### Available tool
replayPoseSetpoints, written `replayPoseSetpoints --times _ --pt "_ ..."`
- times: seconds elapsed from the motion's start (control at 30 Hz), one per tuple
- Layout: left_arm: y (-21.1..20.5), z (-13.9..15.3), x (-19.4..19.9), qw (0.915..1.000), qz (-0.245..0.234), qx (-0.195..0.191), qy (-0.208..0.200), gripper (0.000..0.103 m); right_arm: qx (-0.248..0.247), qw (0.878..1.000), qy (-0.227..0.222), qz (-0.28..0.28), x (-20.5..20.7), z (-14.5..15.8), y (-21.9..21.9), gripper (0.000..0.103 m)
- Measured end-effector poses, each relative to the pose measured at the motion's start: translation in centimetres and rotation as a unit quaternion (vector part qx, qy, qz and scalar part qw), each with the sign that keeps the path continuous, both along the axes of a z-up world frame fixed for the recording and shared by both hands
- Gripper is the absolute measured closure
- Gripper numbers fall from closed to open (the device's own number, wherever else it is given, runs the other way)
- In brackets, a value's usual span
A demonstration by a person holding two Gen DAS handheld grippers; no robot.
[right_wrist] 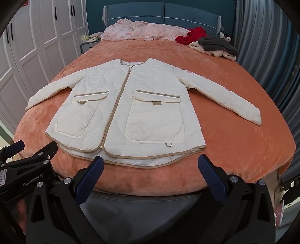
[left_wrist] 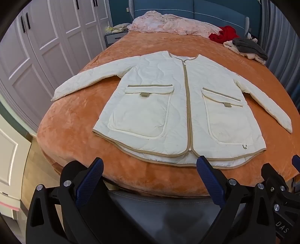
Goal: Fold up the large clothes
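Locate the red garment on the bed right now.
The red garment lies crumpled at the far right of the bed, by the blue headboard, between the pink bedding and the grey knit.

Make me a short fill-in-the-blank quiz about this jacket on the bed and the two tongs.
1. The cream quilted jacket lies flat on the ____ bedspread.
2. Both sleeves are spread out, and the front zipper is ____.
3. The left tongs and right tongs are both ____, gripping nothing.
4. The grey knit lies beside a ____ garment near the headboard.

Missing words: orange; closed; open; red
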State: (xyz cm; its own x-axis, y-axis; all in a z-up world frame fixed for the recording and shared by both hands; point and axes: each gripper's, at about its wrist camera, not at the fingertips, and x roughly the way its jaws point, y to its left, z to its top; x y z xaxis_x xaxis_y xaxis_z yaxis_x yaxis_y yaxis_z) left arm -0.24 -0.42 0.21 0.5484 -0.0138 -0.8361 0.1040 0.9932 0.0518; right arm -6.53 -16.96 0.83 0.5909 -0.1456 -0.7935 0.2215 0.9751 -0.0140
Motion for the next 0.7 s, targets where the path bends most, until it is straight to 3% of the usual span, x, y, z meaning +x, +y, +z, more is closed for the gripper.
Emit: replayPoseSetpoints --times 0.7 --pt "0.32 -0.38 0.02 1.0000 0.000 0.000 0.001 0.006 0.001 1.000 -0.002 0.000 0.05 -0.09 0.08 0.005"
